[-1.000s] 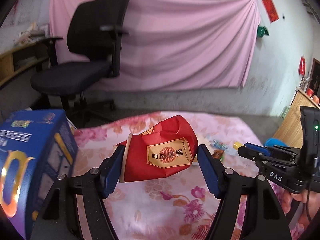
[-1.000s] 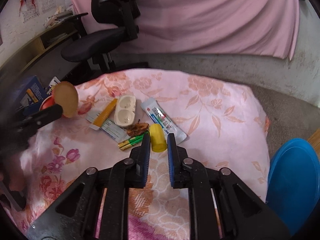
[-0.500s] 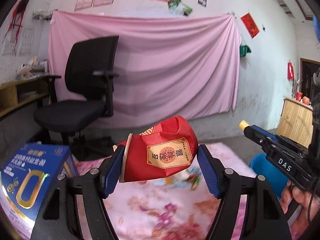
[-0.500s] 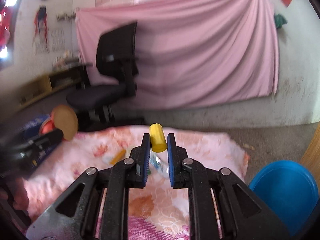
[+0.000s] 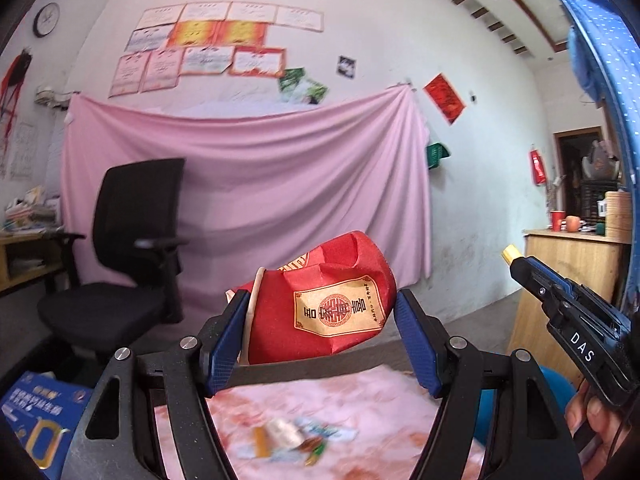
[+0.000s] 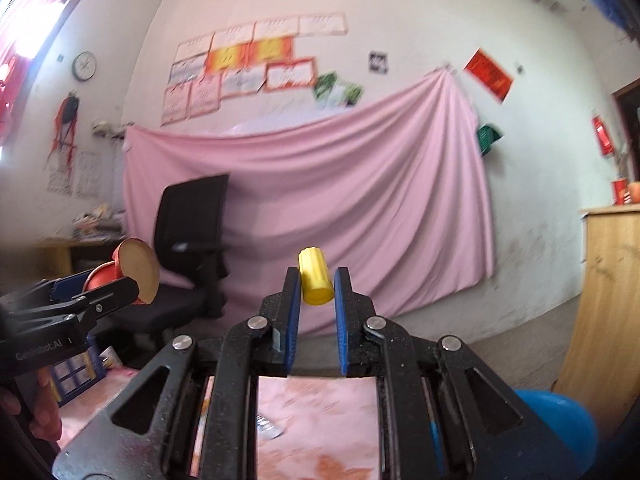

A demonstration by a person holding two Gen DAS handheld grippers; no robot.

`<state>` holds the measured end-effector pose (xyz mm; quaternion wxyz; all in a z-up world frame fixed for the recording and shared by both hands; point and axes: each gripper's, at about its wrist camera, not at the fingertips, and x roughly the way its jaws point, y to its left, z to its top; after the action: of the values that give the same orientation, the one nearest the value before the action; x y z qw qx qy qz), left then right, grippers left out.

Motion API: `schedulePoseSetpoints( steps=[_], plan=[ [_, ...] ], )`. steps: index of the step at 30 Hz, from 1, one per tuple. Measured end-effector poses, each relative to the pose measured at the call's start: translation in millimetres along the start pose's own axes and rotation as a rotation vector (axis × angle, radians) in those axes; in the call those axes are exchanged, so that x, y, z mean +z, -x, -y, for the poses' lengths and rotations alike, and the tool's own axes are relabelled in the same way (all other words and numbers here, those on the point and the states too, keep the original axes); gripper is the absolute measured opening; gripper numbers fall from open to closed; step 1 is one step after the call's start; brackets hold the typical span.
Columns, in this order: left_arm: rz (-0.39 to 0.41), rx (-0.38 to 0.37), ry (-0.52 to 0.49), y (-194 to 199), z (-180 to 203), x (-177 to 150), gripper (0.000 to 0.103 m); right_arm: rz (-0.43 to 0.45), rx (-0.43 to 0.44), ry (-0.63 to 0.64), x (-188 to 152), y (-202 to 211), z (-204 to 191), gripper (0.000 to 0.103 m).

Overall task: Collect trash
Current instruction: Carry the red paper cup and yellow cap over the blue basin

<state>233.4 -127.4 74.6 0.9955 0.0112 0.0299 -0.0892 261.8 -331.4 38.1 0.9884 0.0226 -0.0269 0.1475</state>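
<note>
My left gripper [image 5: 320, 312] is shut on a crumpled red paper cup [image 5: 324, 304] with a gold label, held high above the pink floral table [image 5: 360, 400]. My right gripper [image 6: 316, 284] is shut on a small yellow cap [image 6: 315, 282], also lifted high. The right gripper with the cap shows at the right of the left wrist view [image 5: 516, 264]. The left gripper with the cup shows at the left of the right wrist view [image 6: 128, 276]. Several small bits of trash [image 5: 292, 438] lie blurred on the table below.
A blue bin [image 6: 560, 420] stands low at the right of the table. A blue box [image 5: 36, 416] sits at the table's left. A black office chair [image 5: 128, 264] and a pink curtain [image 5: 260, 200] stand behind. A wooden cabinet [image 5: 568, 280] is at the right.
Both grippers have lifted and tilted upward with their loads. The table has dropped low in both views and the wall with posters has come into sight.
</note>
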Motion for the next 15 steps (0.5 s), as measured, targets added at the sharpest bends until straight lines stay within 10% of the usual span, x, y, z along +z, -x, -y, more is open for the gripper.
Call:
schedulePoseSetpoints(
  steps=[15],
  plan=[
    [-0.029, -0.222, -0.023, -33, 102, 2, 0.066, 0.010, -0.242, -0.085, 10, 36, 86, 0.046]
  ],
)
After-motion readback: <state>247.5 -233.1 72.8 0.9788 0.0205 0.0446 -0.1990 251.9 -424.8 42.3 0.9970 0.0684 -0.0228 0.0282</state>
